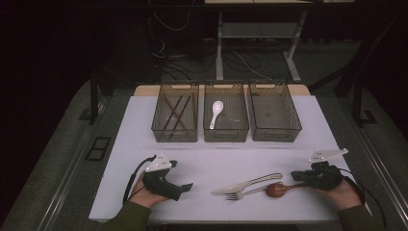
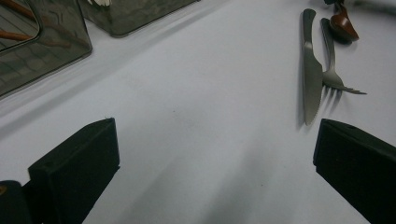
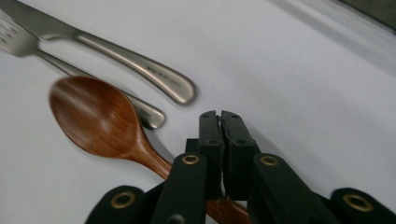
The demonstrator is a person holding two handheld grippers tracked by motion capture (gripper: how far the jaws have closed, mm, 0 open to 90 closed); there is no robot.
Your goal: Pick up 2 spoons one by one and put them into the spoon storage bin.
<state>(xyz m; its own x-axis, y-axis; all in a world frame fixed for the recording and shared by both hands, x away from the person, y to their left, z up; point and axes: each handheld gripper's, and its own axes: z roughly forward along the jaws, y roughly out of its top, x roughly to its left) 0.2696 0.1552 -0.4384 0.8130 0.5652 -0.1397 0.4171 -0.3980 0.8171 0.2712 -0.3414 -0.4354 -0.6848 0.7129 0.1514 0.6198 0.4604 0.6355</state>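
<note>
A wooden spoon (image 1: 276, 189) (image 3: 95, 116) lies on the white table (image 1: 144, 144) at the front right, bowl to the left. My right gripper (image 1: 293, 176) (image 3: 219, 116) is shut, its jaws pressed together right over the spoon's handle, which runs beneath them. Whether they pinch the handle I cannot tell. A steel knife (image 1: 250, 183) (image 3: 135, 65) and a fork (image 1: 240, 194) (image 3: 18, 42) lie just left of the spoon. My left gripper (image 1: 186, 186) (image 2: 215, 172) rests at the front left, open wide over bare table, pointing toward the knife (image 2: 310, 79) and fork (image 2: 334, 77).
Three smoked plastic bins stand in a row at the back. The left bin (image 1: 156, 126) holds chopsticks, the middle bin (image 1: 226, 131) a white spoon (image 1: 216, 111), and the right bin (image 1: 274, 113) nothing. Table legs and cables lie beyond the far edge.
</note>
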